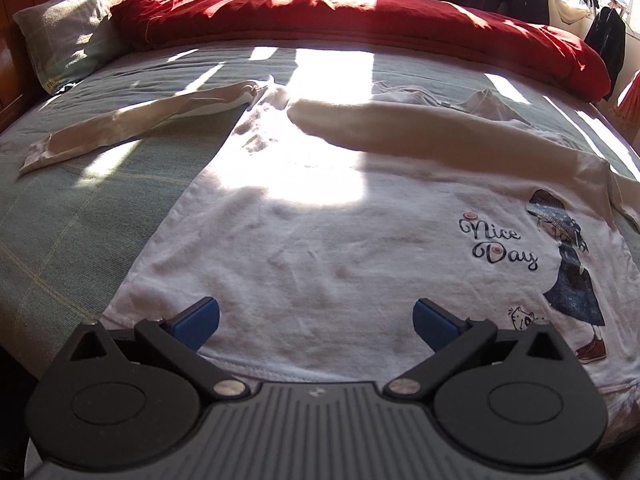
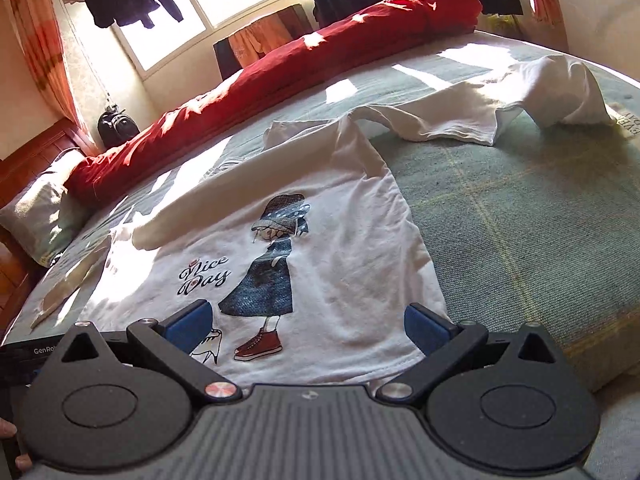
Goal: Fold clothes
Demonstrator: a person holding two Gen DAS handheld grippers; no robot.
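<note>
A white long-sleeved cotton shirt [image 1: 320, 216] printed with a girl in a blue dress and the words "Nice Day" lies flat on a grey-green checked bedspread [image 1: 80, 216]. Its hem runs along the near edge of the bed, just in front of both grippers. One sleeve is folded across the chest; the other sleeve [image 1: 132, 124] stretches out flat to the left over bare bedspread. To the shirt's right, a second crumpled white garment [image 2: 520, 100] lies apart from it, with a broad stretch of open bedspread between them. A rolled red quilt [image 1: 360, 16] bounds the far side of the bed, with a pale pillow [image 1: 68, 28] at the headboard end. Dark clothes hang by the window beyond.

The left gripper [image 1: 316, 322] has its blue-padded fingers spread wide, holding nothing, above the shirt's hem near the plain side. The right gripper [image 2: 308, 326] is likewise spread wide and empty, above the hem by the printed red shoes.
</note>
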